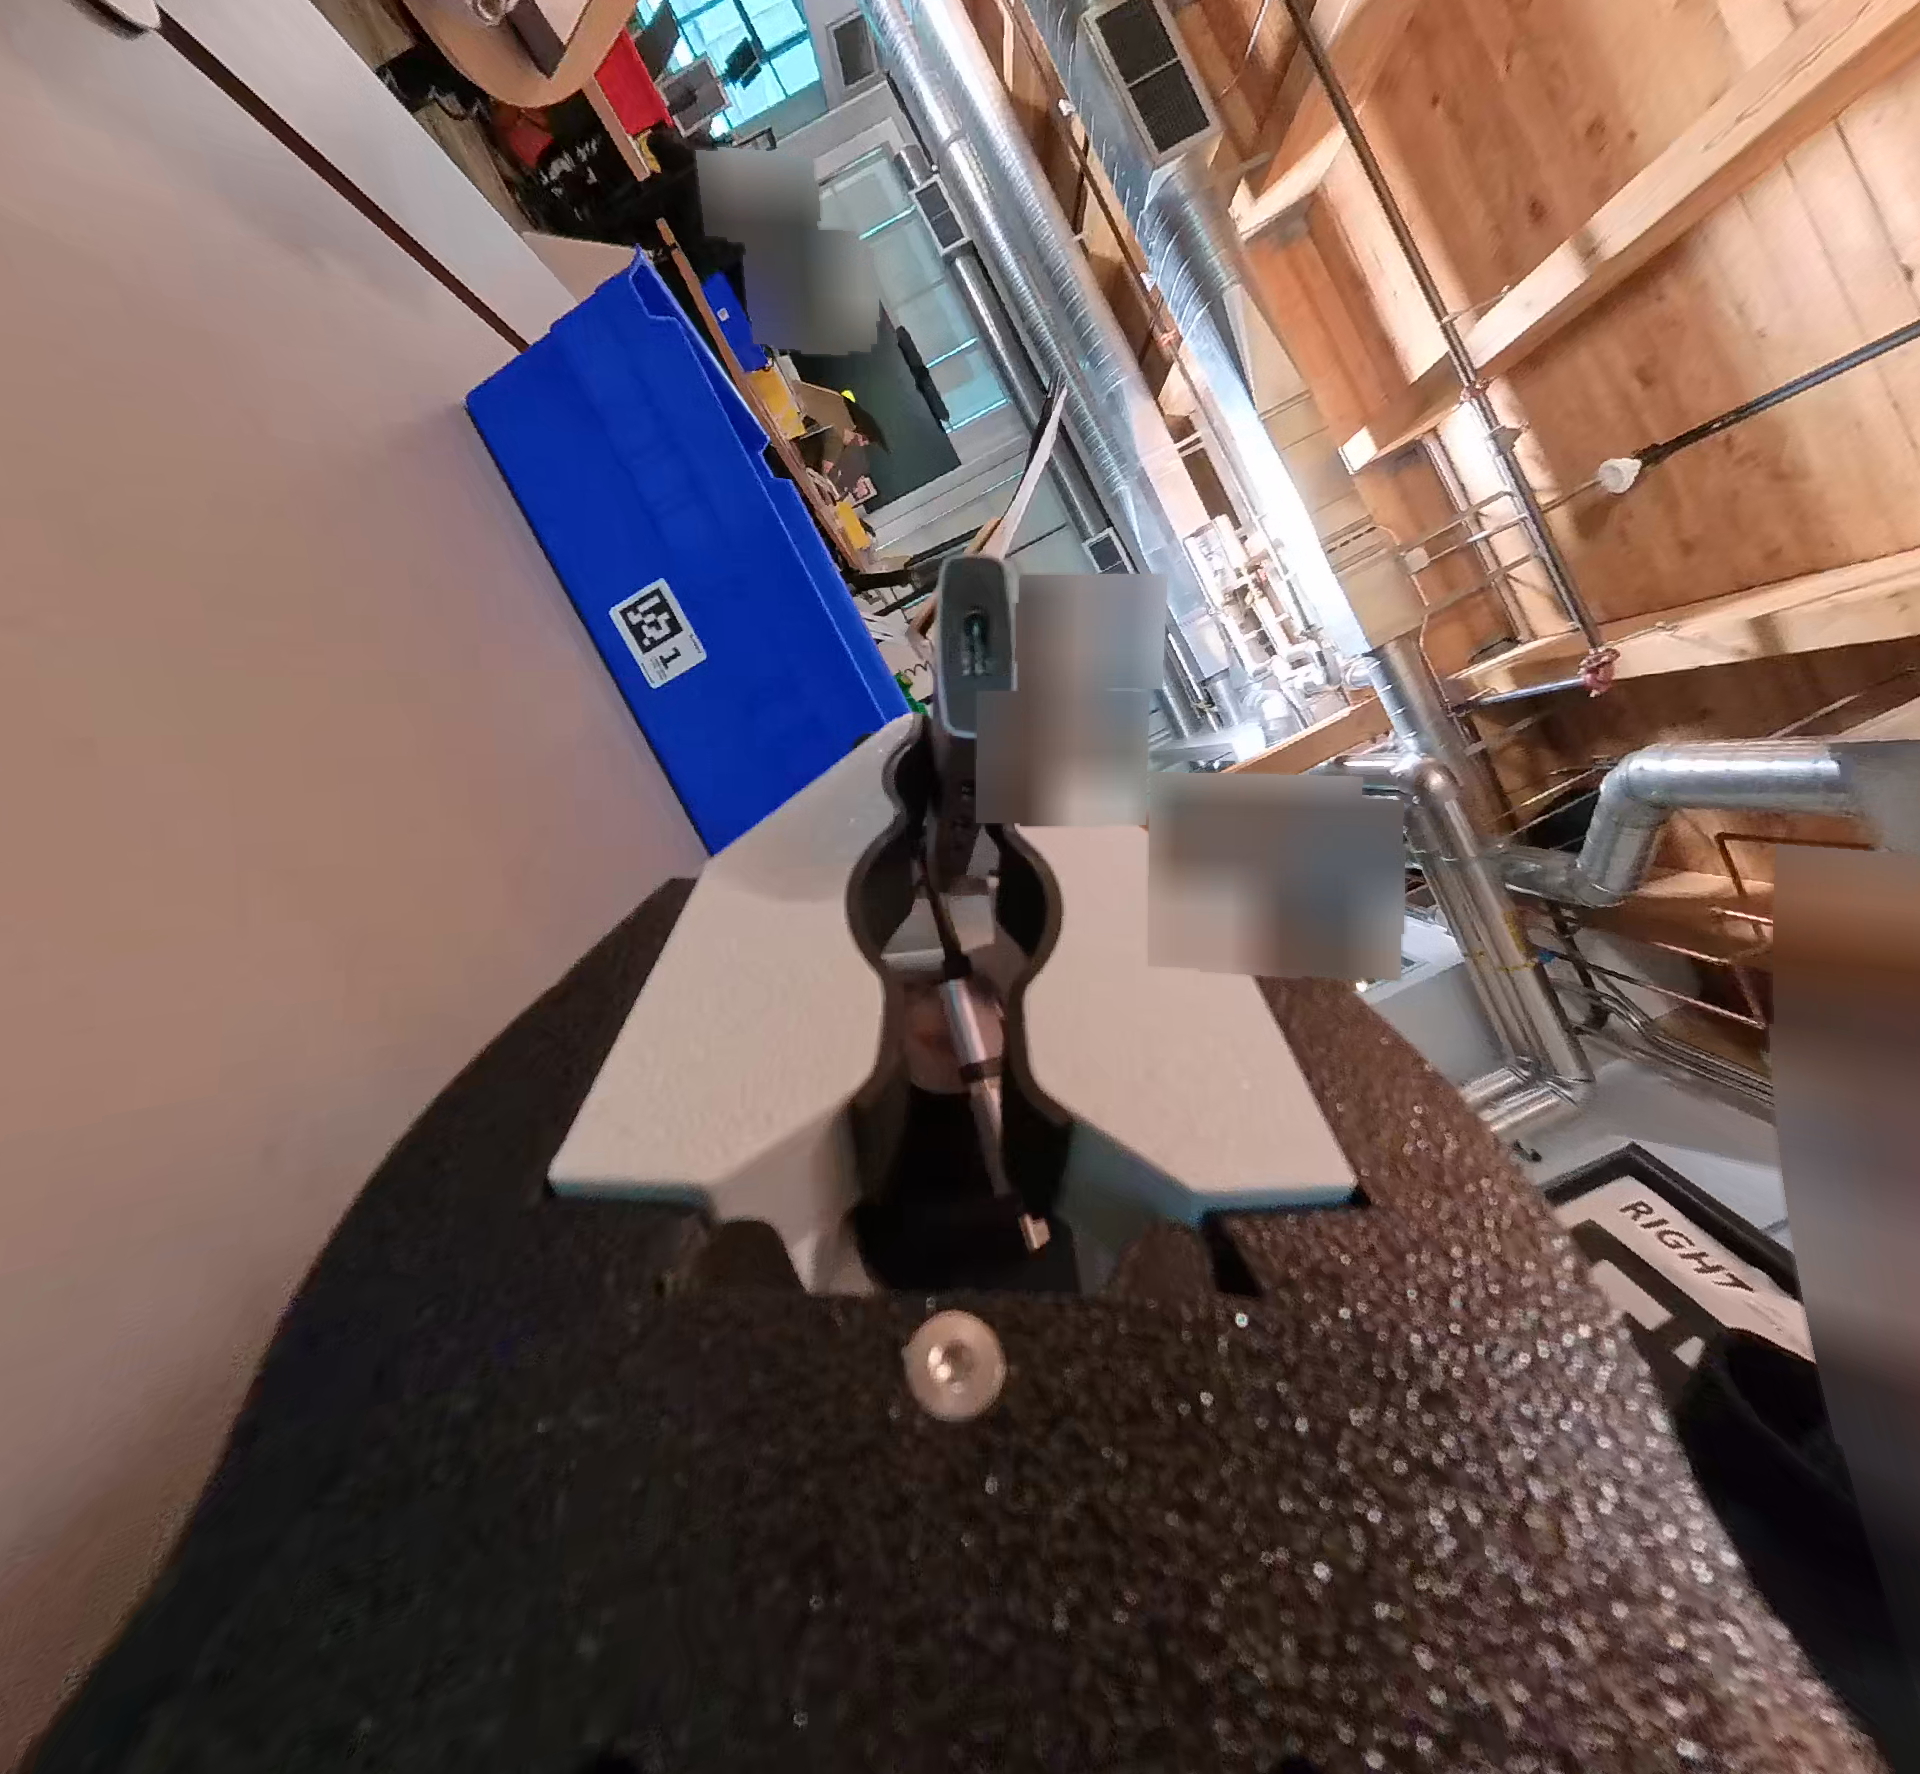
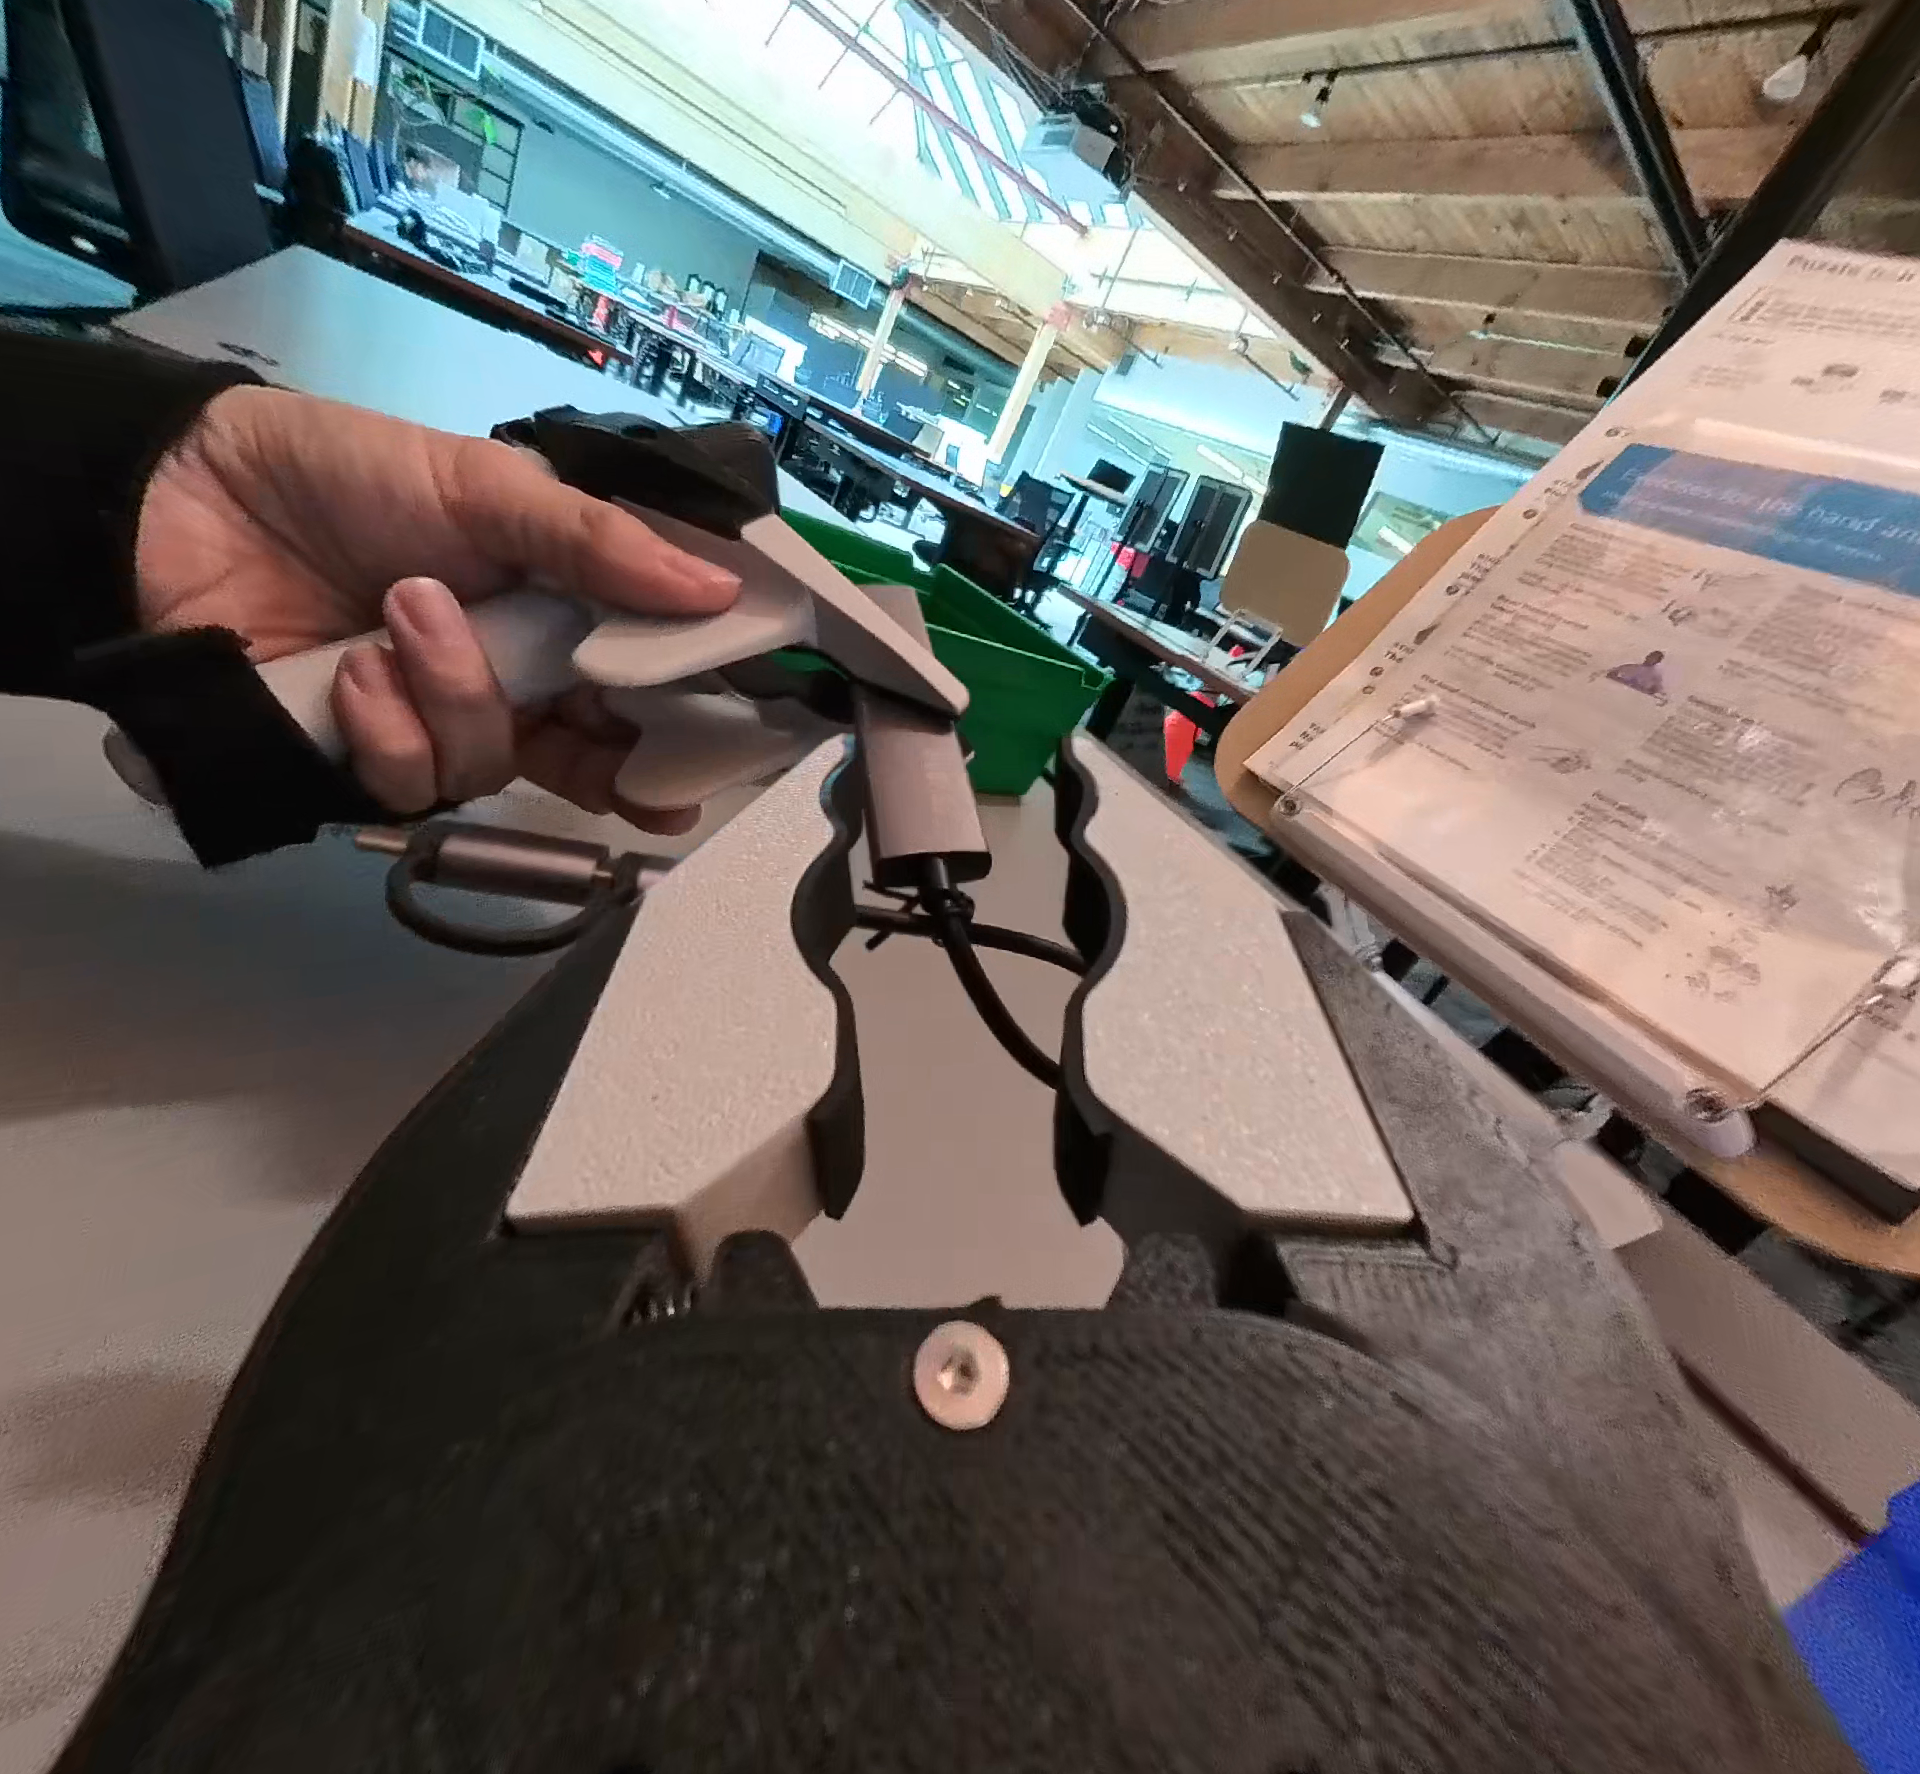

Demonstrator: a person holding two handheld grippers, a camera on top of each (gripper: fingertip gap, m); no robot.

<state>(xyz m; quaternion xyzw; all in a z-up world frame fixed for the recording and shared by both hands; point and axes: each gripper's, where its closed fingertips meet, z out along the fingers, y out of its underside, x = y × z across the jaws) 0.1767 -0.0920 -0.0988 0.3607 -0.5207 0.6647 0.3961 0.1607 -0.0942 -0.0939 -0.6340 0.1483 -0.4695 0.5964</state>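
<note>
Blue bin, green bin, laminated instruction sheet.

Left gripper clamps a grey adapter, apparently cabled, near blue bin.

Blue bin and document stand flank the bare table.

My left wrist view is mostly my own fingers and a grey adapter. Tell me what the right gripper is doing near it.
Observer: The right gripper is open, one finger on each side of the black cable hanging from the grey adapter, not closed on it.
Operator: Report what sits behind the adapter.
Observer: A green bin on the table.
Operator: Now say what is to the right.
Observer: A tilted board with printed sheets.
</note>
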